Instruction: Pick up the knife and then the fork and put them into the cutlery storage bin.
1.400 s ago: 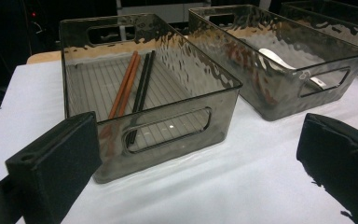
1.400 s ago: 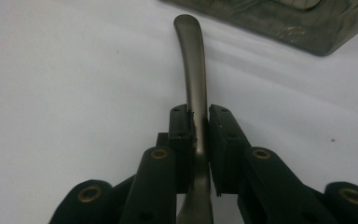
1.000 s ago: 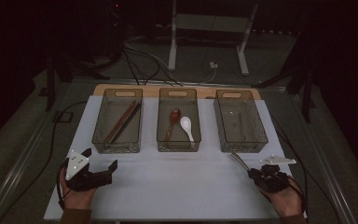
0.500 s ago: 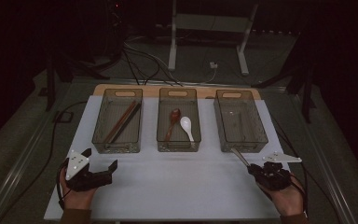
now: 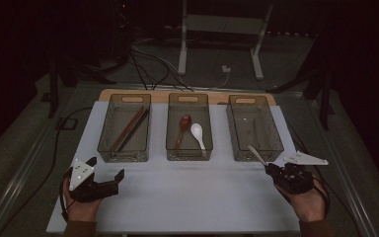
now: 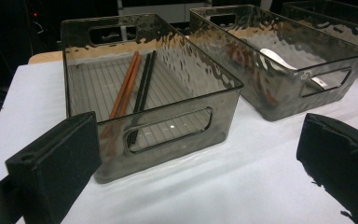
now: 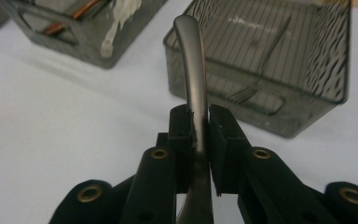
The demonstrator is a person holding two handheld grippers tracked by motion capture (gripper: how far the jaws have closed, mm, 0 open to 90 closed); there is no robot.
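1. White table cover [image 5: 187,197] carries three smoked bins
2. Right gripper [image 5: 271,170] clamps a metal utensil handle [image 7: 193,70], long axis aimed at the right bin [image 5: 276,148] just ahead
3. Left gripper [image 5: 106,177] gapes, idle

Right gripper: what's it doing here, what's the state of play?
The right gripper has its jaws shut on a metal utensil handle, held off the table near the right bin, which holds a fork. The left gripper rests open by the chopsticks bin. Two spoons lie in the middle bin.
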